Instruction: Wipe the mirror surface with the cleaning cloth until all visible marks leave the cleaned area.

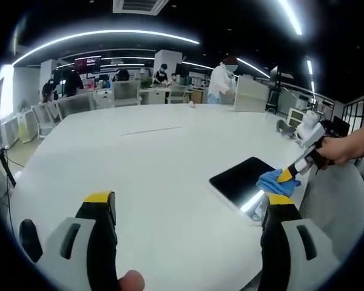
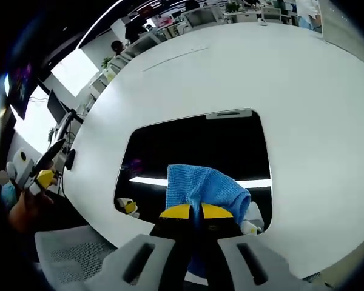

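Observation:
The mirror (image 1: 242,180) is a dark rounded rectangle lying flat on the white table (image 1: 139,157), near its right edge. A blue cleaning cloth (image 1: 273,180) rests on the mirror's near right corner, pinched by my right gripper (image 1: 286,176), which a hand (image 1: 337,148) holds from the right. My left gripper (image 1: 188,203) stands open over bare table, left of the mirror, with nothing between its jaws. In the right gripper view, my right gripper (image 2: 197,211) is shut on the cloth (image 2: 206,185), pressed to the mirror (image 2: 194,142), whose glass reflects ceiling lights.
The table (image 2: 315,121) is large and round. Grey mesh chairs (image 2: 79,254) stand at its near edge. A hand with the left gripper (image 2: 39,176) shows beyond the table's left edge. Desks, chairs and several people (image 1: 221,82) fill the far background.

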